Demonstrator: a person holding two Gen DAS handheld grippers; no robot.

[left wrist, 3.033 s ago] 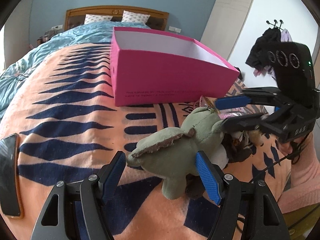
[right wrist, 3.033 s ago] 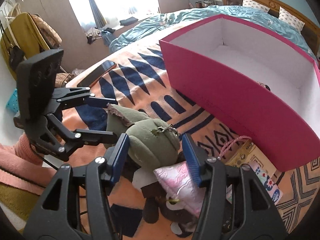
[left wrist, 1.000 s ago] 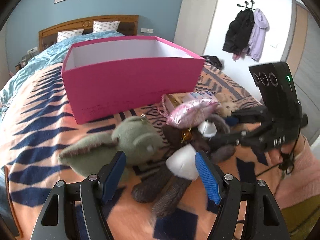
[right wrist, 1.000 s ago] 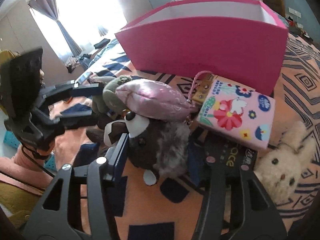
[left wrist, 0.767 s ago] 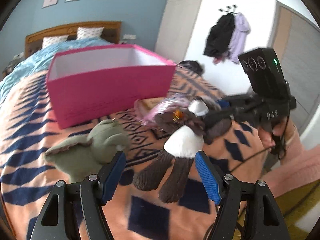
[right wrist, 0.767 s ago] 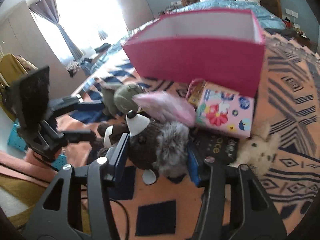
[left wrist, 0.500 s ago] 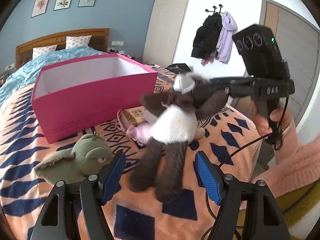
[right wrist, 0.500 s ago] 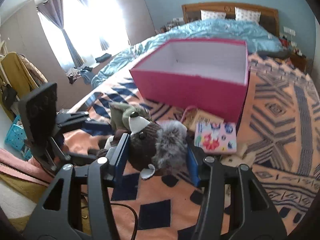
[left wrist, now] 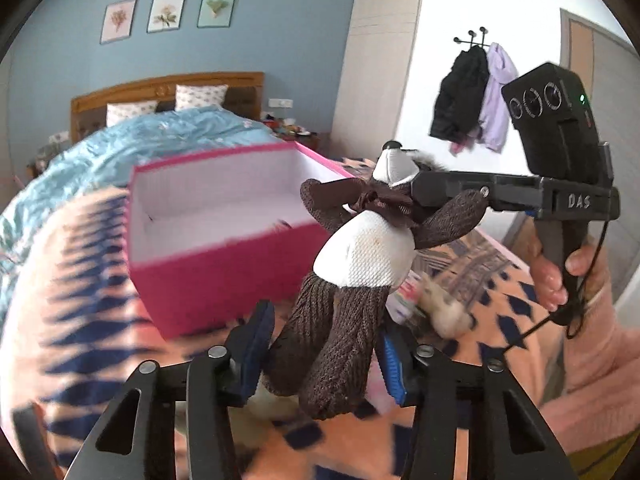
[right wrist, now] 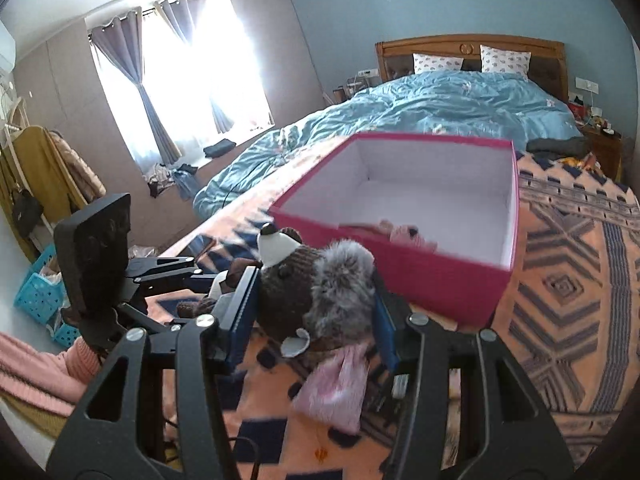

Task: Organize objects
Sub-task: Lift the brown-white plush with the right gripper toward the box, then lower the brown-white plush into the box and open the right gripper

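My right gripper is shut on the head of a brown plush animal with a white snout and holds it in the air. In the left wrist view the plush hangs from the right gripper, white belly showing. Its legs dangle between the fingers of my left gripper, which stands open around them. The open pink box sits on the bed just beyond; it also shows in the left wrist view. Something pinkish lies against its near inner wall.
A pink pouch lies on the orange patterned blanket under the plush. A cream plush rabbit lies to the right. A blue duvet covers the far bed. A phone lies near the bed's left edge.
My right gripper has lifted the brown plush higher and nearer the pink box. My left gripper has moved in so that the plush's legs hang between its fingers.
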